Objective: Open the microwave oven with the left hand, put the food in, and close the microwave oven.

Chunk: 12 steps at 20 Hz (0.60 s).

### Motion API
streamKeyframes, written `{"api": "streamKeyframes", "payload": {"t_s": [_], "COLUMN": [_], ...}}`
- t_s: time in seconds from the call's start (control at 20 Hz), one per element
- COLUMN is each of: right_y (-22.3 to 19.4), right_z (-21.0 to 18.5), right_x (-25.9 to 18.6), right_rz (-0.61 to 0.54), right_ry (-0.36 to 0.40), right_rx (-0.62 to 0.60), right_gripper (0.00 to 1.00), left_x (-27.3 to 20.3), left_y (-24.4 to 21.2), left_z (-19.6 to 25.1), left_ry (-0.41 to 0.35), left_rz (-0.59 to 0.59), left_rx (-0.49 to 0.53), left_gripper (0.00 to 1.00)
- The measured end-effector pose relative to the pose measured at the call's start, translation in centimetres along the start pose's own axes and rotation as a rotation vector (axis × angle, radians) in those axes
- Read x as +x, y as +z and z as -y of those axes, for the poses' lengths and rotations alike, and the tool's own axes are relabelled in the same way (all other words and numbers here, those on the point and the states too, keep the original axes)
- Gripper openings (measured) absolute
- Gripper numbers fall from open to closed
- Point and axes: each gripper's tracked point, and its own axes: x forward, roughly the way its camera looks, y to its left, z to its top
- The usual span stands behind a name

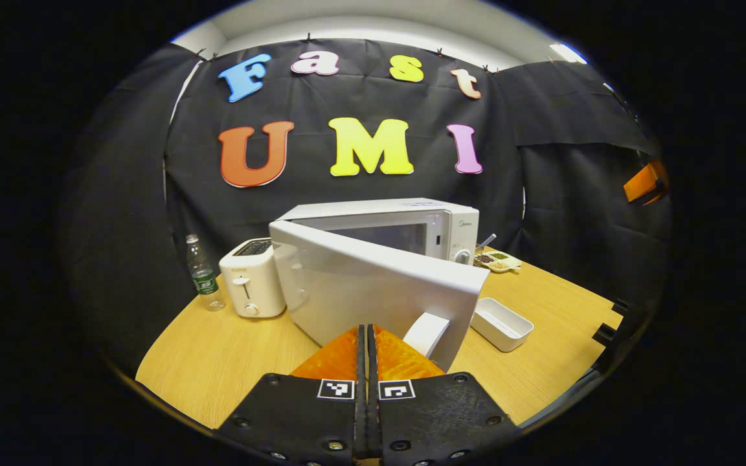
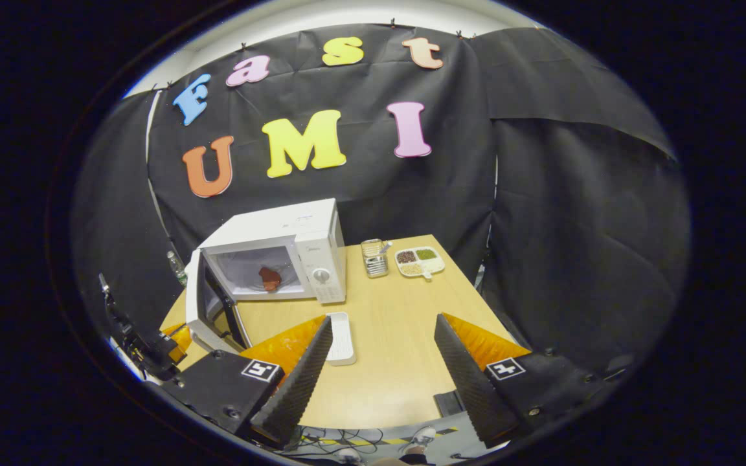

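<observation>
Left hand-held gripper (image 1: 367, 336) clenched, fingers pressed together with nothing between them, tips just before the outer face of the white microwave door (image 1: 373, 291), beside its curved white handle (image 1: 426, 333). Door swung partly open, hinged at the left, standing at an angle across the front of the white box-shaped microwave oven (image 1: 405, 223) on the light wooden tabletop (image 1: 217, 356).

Left of the oven: a white two-slot toaster (image 1: 251, 278), and further left a clear plastic bottle with a green label (image 1: 203, 275), upright. Right of the door, near side: a shallow white rectangular tray (image 1: 502, 323), lying apart from the door. Far right corner, beside the oven's control panel: a small divided dish of grains or beans (image 1: 499, 261).

From the right gripper view: right hand-held gripper (image 2: 383, 353) released, fingers spread wide and holding nothing, hovering above the near part of the tabletop (image 2: 399, 362). Oven (image 2: 282, 252) seen with its cavity exposed; a reddish-brown piece of food (image 2: 270, 278) resting on the cavity floor, well inside. Door (image 2: 208, 307) hanging open at the left of the cavity, dark inner window facing right. White tray (image 2: 339, 336) on the tabletop just in front of the oven, close to the right hand-held gripper's left finger in this view. Small metal container with a utensil in it (image 2: 375, 257) just right of the oven, the divided dish (image 2: 419, 261) beside it.
</observation>
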Motion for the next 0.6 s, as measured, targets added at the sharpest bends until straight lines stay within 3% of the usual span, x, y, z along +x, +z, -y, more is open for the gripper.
{"api": "streamKeyframes", "payload": {"t_s": [0.05, 0.1, 0.15, 0.3, 0.35, 0.6], "right_y": [0.1, 0.1, 0.3, 0.6, 0.9, 1.8], "right_z": [0.6, 1.2, 1.9, 3.3, 3.7, 5.8], "right_x": [0.1, 0.3, 0.4, 1.2, 1.4, 2.7], "right_rz": [-0.001, -0.002, -0.003, -0.012, -0.009, -0.011], "right_ry": [-0.008, -0.016, -0.025, -0.038, -0.041, -0.046], "right_rx": [0.002, 0.005, 0.014, 0.027, 0.020, 0.020], "right_gripper": [0.90, 1.00, 0.90, 0.90, 1.00, 1.00], "left_x": [0.8, 1.7, 2.6, 5.4, 6.3, 10.9], "left_y": [0.3, 0.8, 1.1, 1.8, 2.3, 3.4], "left_z": [0.9, 1.7, 2.5, 4.5, 5.0, 6.6], "left_ry": [-0.015, -0.032, -0.045, -0.073, -0.080, -0.077], "left_rz": [0.004, 0.009, 0.010, 0.015, 0.019, 0.026], "left_rx": [0.010, 0.020, 0.023, 0.025, 0.027, 0.034], "left_gripper": [0.00, 0.00, 0.00, 0.00, 0.00, 0.00]}}
